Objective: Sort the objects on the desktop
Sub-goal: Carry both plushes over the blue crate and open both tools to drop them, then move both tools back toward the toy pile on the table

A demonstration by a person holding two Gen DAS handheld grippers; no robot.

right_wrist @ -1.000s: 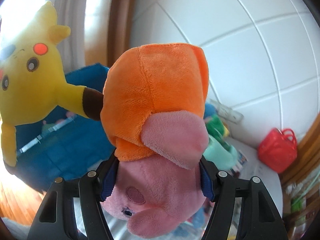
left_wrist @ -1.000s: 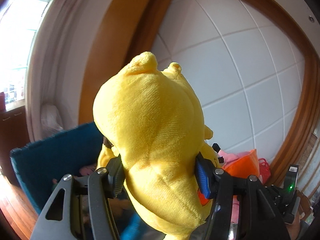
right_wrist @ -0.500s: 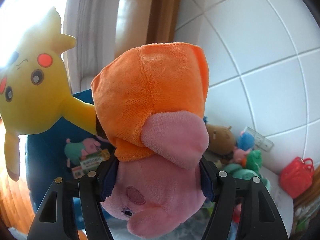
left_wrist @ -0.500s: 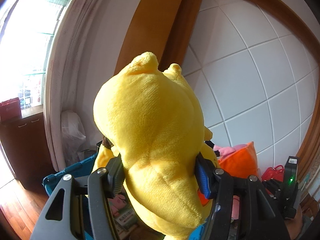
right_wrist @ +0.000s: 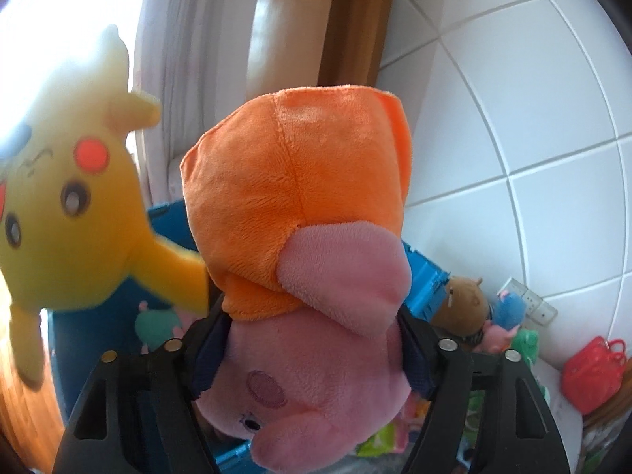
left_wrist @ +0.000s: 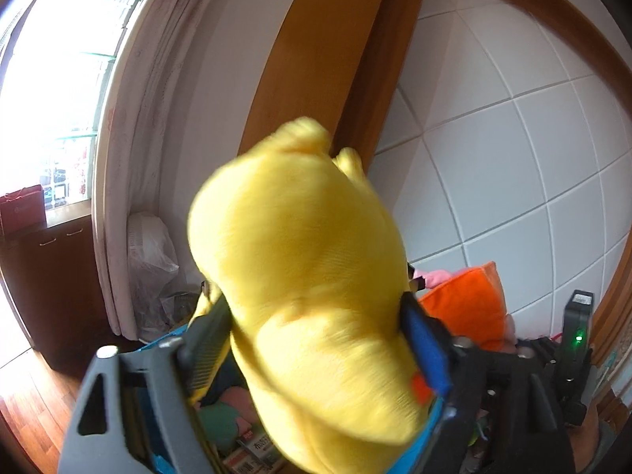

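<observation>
Carrying step: left gripper [left_wrist: 316,335] pinching yellow plush [left_wrist: 300,260], right gripper [right_wrist: 312,351] pinching pink-and-orange plush [right_wrist: 300,213], both hanging above blue bin [right_wrist: 426,288] toward 6 o'clock. Needing lowering, then releasing inside.

Bright daylight floods in from a window [left_wrist: 43,91] at the left, blown out to white glare in both views. The left wrist view is smeared by motion blur, worst on the yellow plush toy [left_wrist: 312,276] close to the lens. The right wrist view is sharper on the orange and pink plush [right_wrist: 304,237]. Fisheye distortion curves the white wall tiles [left_wrist: 513,150], and the corners fall to black.
</observation>
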